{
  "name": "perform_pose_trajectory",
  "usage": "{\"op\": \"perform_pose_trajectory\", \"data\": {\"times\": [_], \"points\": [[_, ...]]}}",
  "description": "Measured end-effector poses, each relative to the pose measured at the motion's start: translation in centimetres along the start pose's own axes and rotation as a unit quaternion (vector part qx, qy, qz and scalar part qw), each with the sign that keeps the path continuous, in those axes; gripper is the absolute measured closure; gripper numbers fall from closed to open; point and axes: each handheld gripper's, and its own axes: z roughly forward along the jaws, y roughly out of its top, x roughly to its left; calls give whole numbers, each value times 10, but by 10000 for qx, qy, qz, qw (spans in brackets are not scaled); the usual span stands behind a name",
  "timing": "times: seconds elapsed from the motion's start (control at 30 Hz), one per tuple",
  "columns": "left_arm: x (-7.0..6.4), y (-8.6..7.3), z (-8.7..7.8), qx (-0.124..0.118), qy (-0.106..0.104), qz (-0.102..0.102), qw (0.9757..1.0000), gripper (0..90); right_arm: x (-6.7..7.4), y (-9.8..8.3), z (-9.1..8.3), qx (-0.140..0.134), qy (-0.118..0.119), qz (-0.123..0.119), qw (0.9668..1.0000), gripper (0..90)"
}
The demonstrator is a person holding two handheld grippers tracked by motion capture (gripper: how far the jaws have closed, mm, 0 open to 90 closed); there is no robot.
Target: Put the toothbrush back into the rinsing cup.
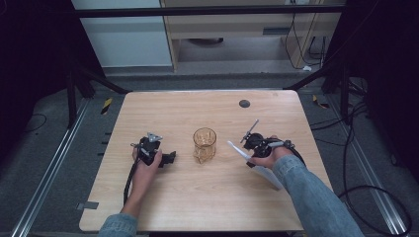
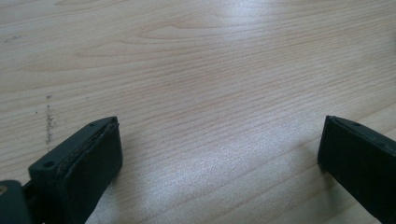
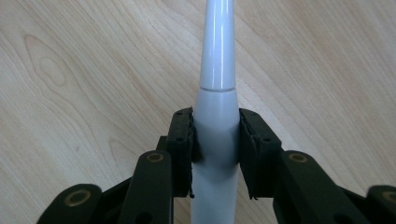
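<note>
Right hand-held gripper (image 3: 215,151) clamps the white toothbrush (image 3: 218,84); I keep it steady toward the amber glass (image 1: 204,144) mid-counter (image 1: 207,207). Left hand-held gripper (image 2: 219,154) rests open.

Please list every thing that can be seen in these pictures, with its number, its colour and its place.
Table: one, light wood, centre of the high view.
Glass cup: one, amber, upright mid-table, between the grippers.
Toothbrush-like stick: one, white and pale grey, clamped in the right gripper.
Round plug: one, dark, far part of the table.
Left gripper: one, black, fingers wide apart, low over the table.
Right gripper: one, black, right of the cup.
</note>
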Motion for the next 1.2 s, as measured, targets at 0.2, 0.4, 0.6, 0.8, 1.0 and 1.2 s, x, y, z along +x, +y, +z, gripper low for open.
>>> {"op": "perform_pose_trajectory", "data": {"times": [0.2, 0.4, 0.6, 0.8, 1.0, 1.2], "points": [[0, 0, 0, -3, 0, -4, 10000, 0, -4, 2, -19, -180, -61, 67, 9998, 674], [0, 0, 0, -1, -2, 0, 10000, 0, -11, 3, -39, -477, -164, 145, 9986, 674], [0, 0, 0, 1, -1, 2, 10000, 0, -18, 5, -51, -783, -207, 284, 9963, 674], [0, 0, 0, 1, -1, 2, 10000, 0, -22, 9, -63, -1119, -332, 333, 9926, 674], [0, 0, 0, 1, -1, 4, 10000, 0, -25, 12, -68, -1451, -409, 433, 9876, 674], [0, 0, 0, 1, -2, 4, 10000, 0, -26, 17, -69, -1698, -518, 561, 9825, 674]]}}
